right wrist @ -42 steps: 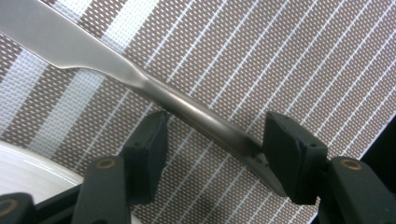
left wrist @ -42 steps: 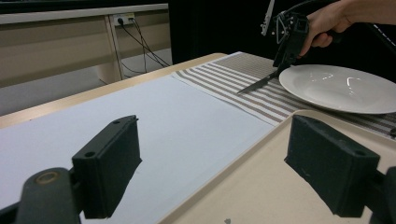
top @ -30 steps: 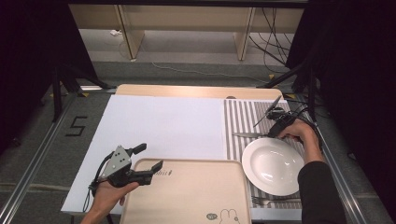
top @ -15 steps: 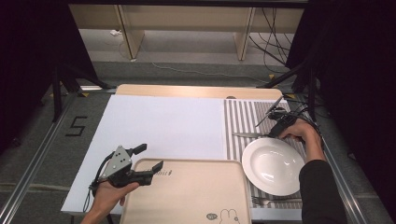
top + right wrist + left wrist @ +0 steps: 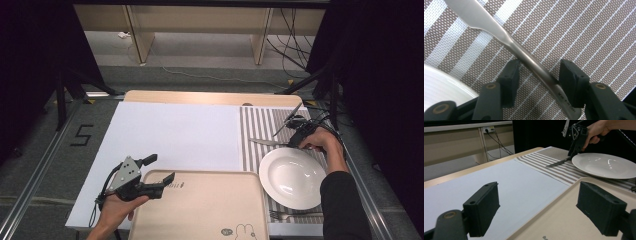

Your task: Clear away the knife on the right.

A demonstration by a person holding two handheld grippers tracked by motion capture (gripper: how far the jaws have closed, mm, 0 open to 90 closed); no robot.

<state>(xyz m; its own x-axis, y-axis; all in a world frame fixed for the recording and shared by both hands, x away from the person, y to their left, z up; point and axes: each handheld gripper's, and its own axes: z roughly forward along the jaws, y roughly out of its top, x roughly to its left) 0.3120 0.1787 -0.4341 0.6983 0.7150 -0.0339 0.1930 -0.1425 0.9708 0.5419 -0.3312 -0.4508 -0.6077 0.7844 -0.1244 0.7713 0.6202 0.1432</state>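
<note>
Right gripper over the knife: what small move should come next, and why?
Probably close the right gripper on the knife. Its jaws stand open on either side of the handle, which runs diagonally between them, the knife lying on the striped placemat beside the white plate. Closing there would likely secure it before any lift.

A steel table knife (image 5: 524, 56) runs diagonally from the upper left of the right gripper view to its lower right — blade up-left, handle passing between the jaws. It lies on a brown-and-white striped placemat (image 5: 260, 130), just beside the upper rim of a white plate (image 5: 292, 177) — right side of the high view.
</note>
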